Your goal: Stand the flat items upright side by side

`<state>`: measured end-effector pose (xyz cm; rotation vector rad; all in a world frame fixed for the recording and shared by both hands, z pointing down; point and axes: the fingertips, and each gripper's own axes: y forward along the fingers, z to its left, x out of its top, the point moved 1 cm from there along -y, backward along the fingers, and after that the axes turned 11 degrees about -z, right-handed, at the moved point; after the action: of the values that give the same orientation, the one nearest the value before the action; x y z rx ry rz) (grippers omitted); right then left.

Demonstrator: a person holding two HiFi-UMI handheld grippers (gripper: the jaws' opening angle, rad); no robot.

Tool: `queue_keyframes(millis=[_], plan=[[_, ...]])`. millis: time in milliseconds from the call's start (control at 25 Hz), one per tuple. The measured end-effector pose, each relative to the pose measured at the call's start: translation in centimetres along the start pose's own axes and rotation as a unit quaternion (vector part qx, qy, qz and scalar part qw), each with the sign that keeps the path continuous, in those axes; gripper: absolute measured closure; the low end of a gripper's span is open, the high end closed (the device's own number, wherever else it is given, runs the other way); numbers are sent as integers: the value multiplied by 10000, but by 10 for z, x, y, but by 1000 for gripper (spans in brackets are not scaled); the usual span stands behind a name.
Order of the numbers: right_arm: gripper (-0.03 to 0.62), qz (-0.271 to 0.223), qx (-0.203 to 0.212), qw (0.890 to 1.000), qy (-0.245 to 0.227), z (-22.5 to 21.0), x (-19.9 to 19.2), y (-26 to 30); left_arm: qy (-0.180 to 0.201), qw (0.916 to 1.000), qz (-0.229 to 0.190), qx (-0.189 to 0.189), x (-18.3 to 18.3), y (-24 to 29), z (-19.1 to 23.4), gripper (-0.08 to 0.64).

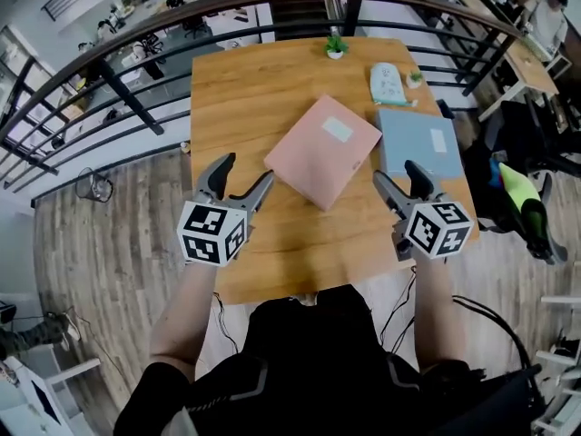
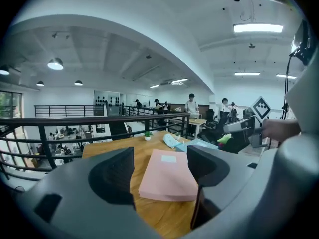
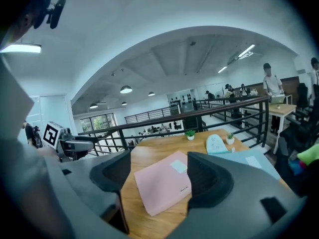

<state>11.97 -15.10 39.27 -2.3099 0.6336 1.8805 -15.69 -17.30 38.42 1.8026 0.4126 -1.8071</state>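
Head view: a pale pink flat rectangular folder (image 1: 322,150) lies face-up and skewed in the middle of the wooden table (image 1: 236,98). A light blue flat rectangular folder (image 1: 420,143) lies flat just to its right, close to the table's right edge. Neither has been stood up yet. The left tongs (image 1: 247,171) and right tongs (image 1: 397,173) hover over the table's near part, one on each side of the pink folder's near corner. Both are spread apart with nothing between them, as each gripper view confirms.

The likely trouble is the pick-up itself. Both folders lie flush on smooth wood, so a jaw pushed at an edge may only slide the folder along. For the blue one that could mean going off the right edge. Once tipped up, a thin folder would probably fall over if let go before the second one leans beside it. A mint-coloured soft pouch (image 1: 388,83) sits just beyond the blue folder and a small potted plant (image 1: 335,47) stands farther back; either could be knocked.

Each folder carries a pale rectangular label near a far corner, but no writing on it can be read. A tiny dark mark on the pink folder's edge is also too small to read.
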Motion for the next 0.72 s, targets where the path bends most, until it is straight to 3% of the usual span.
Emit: queue_keyframes(millis=[120,280,360,480,640,720], plan=[[236,179,-106,9997,155,-14,-19,4,-55,9993,373,-69,-28,20,3,212],[243,256,-78,9984,507,-36,-39,21,161,9971,747,-57,-54,52,4,212],[244,283,-49,9965,781,-47,-52,30,9,9955,951,-56,-70,65,4,212],[244,468,-19,9925,1127,-61,-73,48,-244,9921,1227,69,-93,80,14,212],[244,557,316,9883,1384,-65,-92,67,-14,9882,1488,353,-120,95,28,212],[244,680,310,9850,1554,-72,-104,76,-81,9855,1636,438,-134,106,30,212]])
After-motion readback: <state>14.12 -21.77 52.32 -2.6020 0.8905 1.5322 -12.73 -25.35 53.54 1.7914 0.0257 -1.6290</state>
